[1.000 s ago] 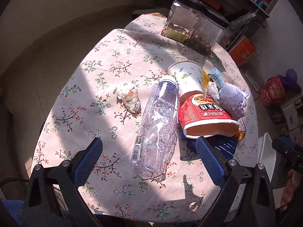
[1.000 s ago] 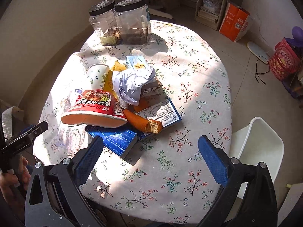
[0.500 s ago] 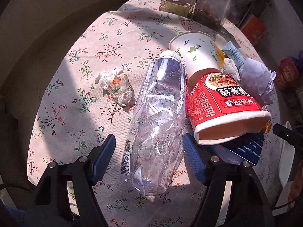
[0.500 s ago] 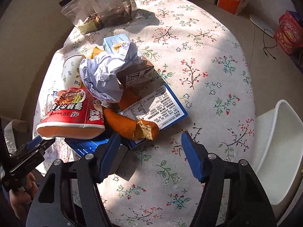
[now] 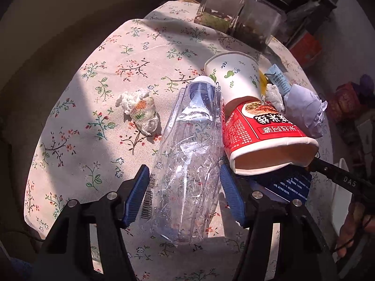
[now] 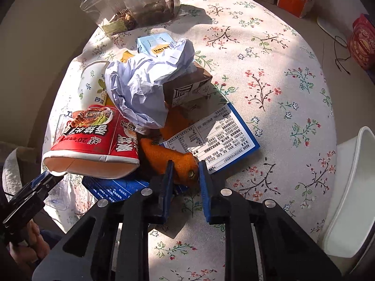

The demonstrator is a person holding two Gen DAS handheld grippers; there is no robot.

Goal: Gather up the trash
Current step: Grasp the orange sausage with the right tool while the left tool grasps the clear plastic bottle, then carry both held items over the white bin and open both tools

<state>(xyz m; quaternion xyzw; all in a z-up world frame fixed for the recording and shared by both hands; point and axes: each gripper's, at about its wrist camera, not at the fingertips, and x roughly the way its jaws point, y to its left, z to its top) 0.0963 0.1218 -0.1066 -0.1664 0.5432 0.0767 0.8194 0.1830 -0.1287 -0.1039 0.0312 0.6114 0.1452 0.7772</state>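
Observation:
A crushed clear plastic bottle (image 5: 189, 145) lies on the floral tablecloth (image 5: 93, 93). My left gripper (image 5: 185, 194) straddles its lower half; the jaws are closing and both blue pads touch its sides. Right beside it, a red noodle cup (image 5: 262, 135) lies on its side. In the right wrist view an orange food scrap (image 6: 173, 159) sticks out from under the pile. My right gripper (image 6: 186, 175) has its jaws closing on the scrap's cut end, with both pads against it.
A leaf-printed paper cup (image 5: 234, 77), a stained tissue wad (image 5: 140, 112), crumpled white paper (image 6: 140, 82), a brown carton (image 6: 187, 86) and a blue box (image 6: 215, 135) crowd the table. Two clear jars (image 6: 131, 7) stand at the back. A white chair (image 6: 346, 187) is at the right.
Both grippers came down to the table and closed from wide open. The left one now spans the bottle, and the right one has narrowed onto the orange scrap.

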